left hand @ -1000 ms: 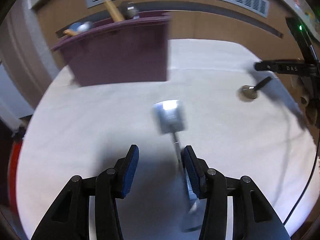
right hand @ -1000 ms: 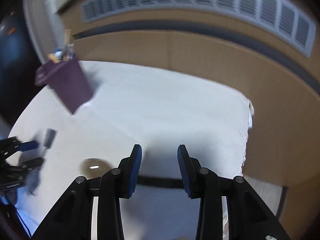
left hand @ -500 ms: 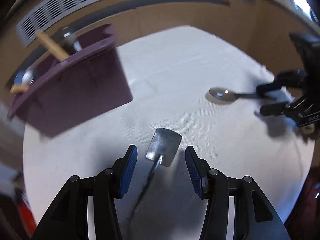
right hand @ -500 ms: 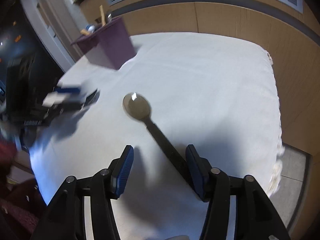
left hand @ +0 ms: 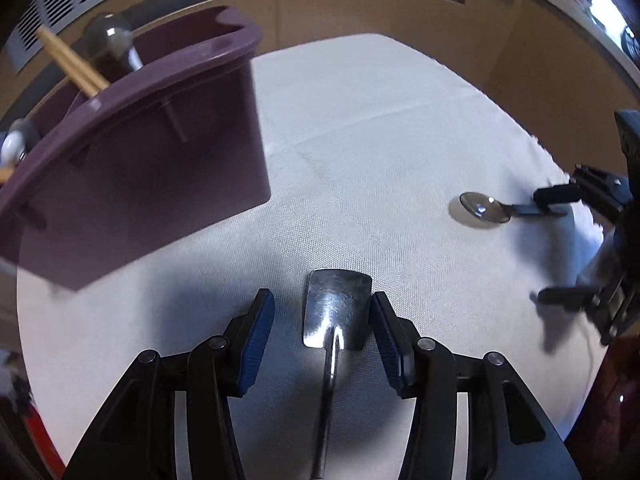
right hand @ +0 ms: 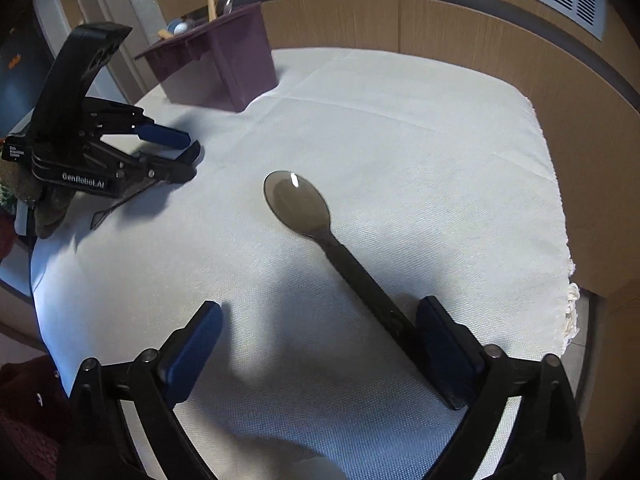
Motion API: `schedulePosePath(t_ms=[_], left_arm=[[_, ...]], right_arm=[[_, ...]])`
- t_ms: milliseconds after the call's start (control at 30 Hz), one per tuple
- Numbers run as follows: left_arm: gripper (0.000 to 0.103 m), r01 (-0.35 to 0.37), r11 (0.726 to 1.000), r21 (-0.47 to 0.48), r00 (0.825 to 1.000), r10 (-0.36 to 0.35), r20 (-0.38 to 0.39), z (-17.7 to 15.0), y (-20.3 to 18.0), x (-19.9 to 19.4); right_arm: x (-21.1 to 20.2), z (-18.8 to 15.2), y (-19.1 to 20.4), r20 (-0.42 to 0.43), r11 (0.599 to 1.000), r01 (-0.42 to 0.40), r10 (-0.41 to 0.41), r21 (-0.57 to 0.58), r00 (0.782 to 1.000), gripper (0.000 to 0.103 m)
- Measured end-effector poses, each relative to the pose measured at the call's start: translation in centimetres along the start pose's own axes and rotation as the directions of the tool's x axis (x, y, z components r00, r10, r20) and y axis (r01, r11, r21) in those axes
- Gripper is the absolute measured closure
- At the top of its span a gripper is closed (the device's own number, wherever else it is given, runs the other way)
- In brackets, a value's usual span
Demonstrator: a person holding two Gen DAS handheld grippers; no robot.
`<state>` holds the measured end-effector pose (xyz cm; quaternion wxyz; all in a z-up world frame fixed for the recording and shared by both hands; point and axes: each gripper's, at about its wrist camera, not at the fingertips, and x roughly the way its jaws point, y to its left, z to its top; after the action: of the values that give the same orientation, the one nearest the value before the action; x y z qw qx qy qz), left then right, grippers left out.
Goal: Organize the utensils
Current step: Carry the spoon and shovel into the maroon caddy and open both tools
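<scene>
Pick-up step: left gripper (left hand: 322, 322) gapes around the spatula (left hand: 336, 312), not touching; right gripper (right hand: 320, 328) is opening over the spoon (right hand: 298, 200) – both must squeeze, then go to the purple holder (left hand: 132, 168) at ten o'clock.

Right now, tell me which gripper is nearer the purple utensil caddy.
Left. The left gripper straddles the small spatula beside the caddy; the right gripper is farther, opening over the spoon.

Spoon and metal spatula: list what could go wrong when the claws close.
1. The spoon handle lies close to one finger of the opening right claw, so closing may push it sideways.
2. The spatula lies flat on the cloth; the left claw straddles its wide blade and may slip off.
</scene>
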<state>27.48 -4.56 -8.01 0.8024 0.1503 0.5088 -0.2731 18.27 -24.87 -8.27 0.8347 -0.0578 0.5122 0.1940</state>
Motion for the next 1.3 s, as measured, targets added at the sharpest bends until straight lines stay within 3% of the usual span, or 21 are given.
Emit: schedulePosePath(t_ms=[67, 100, 133, 200, 333, 400, 500, 567, 600, 633, 767, 867, 967, 1067, 1133, 1200, 1233, 1267, 1300], left_arm=[[0.054, -0.016, 1.000, -0.008, 1.000, 0.016, 0.010, -0.1, -0.6, 0.0], [0.059, -0.015, 1.000, 0.001, 1.000, 0.015, 0.008, 0.1, -0.8, 0.2], [0.062, -0.012, 1.000, 0.013, 1.000, 0.012, 0.003, 0.3, -1.2, 0.3], [0.068, -0.006, 1.000, 0.021, 1.000, 0.006, -0.012, 0.7, -1.4, 0.5], [0.069, -0.011, 1.000, -0.017, 1.000, 0.011, -0.009, 0.0, -1.2, 0.1], [0.069, 0.016, 0.996, -0.089, 1.000, -0.015, 0.009, -0.7, -0.9, -0.5], [0.069, 0.047, 0.983, -0.178, 0.998, -0.038, 0.054, -2.3, -0.1, -1.9], [0.069, 0.037, 0.977, -0.208, 0.995, -0.017, 0.098, -3.2, 0.1, -3.0], [0.069, 0.023, 0.975, -0.223, 0.993, 0.004, 0.121, -3.7, 0.3, -3.7], [0.069, 0.018, 0.971, -0.237, 0.990, 0.015, 0.140, -4.2, 0.4, -4.2], [0.069, 0.012, 0.956, -0.293, 0.972, 0.058, 0.228, -5.8, 1.0, -6.9], [0.069, -0.003, 0.954, -0.299, 0.949, 0.097, 0.301, -6.4, 1.2, -8.6], [0.070, 0.024, 0.949, -0.315, 0.918, 0.104, 0.383, -7.1, 1.3, -11.0], [0.070, 0.049, 0.943, -0.328, 0.871, 0.120, 0.476, -6.8, 2.0, -13.9], [0.071, 0.071, 0.939, -0.336, 0.823, 0.135, 0.552, -6.5, 2.8, -17.3], [0.073, 0.093, 0.941, -0.326, 0.764, 0.143, 0.630, -5.9, 3.8, -21.4], [0.081, 0.099, 0.944, -0.314, 0.725, 0.148, 0.672, -5.0, 4.5, -23.7], [0.093, 0.103, 0.948, -0.301, 0.705, 0.144, 0.694, -4.0, 5.1, -25.2], [0.093, 0.105, 0.950, -0.294, 0.687, 0.144, 0.712, -2.9, 5.8, -26.3]], right_arm=[[0.7, 0.3, 1.0, -0.030, 0.995, 0.047, -0.050, -0.089, 0.998, 0.006], [0.6, 0.3, 1.2, -0.027, 0.992, 0.051, -0.055, -0.116, 0.998, 0.014], [0.2, 0.5, 1.3, -0.016, 0.990, 0.041, -0.044, -0.139, 0.999, 0.032], [-0.4, 1.4, 1.2, -0.002, 0.985, 0.026, -0.027, -0.172, 1.000, 0.049], [0.0, 3.8, 0.5, 0.020, 0.971, 0.021, -0.016, -0.237, 1.000, 0.049], [1.6, 5.3, 0.3, -0.026, 0.963, 0.021, -0.029, -0.268, 0.999, 0.049], [2.9, 6.5, 0.6, -0.058, 0.956, -0.033, 0.017, -0.291, 0.998, 0.048], [3.5, 7.2, 1.3, -0.073, 0.949, -0.047, 0.025, -0.310, 0.997, 0.049], [3.6, 7.5, 1.6, -0.070, 0.949, -0.046, 0.026, -0.311, 0.997, 0.056], [3.7, 7.6, 1.9, -0.071, 0.951, -0.051, 0.031, -0.304, 0.997, 0.071], [2.8, 7.7, 3.0, -0.040, 0.972, -0.039, 0.030, -0.232, 0.999, 0.072], [0.5, 7.4, 4.2, 0.044, 0.983, -0.020, 0.029, -0.182, 0.999, 0.072], [-1.8, 7.4, 5.2, 0.126, 0.995, -0.042, 0.054, -0.096, 0.991, 0.072], [-4.3, 7.9, 6.1, 0.225, 0.994, -0.104, 0.107, -0.024, 0.969, 0.072], [-6.2, 8.5, 6.9, 0.293, 0.991, -0.133, 0.126, 0.003, 0.948, 0.072], [-9.2, 9.9, 8.1, 0.381, 0.988, -0.152, 0.137, 0.010, 0.915, 0.072], [-10.6, 10.4, 8.5, 0.419, 0.989, -0.146, 0.132, 0.002, 0.898, 0.072], [-12.7, 11.7, 9.5, 0.483, 0.993, -0.121, 0.112, -0.013, 0.868, 0.072], [-14.2, 12.8, 10.3, 0.529, 0.995, -0.095, 0.094, -0.026, 0.843, 0.072]])
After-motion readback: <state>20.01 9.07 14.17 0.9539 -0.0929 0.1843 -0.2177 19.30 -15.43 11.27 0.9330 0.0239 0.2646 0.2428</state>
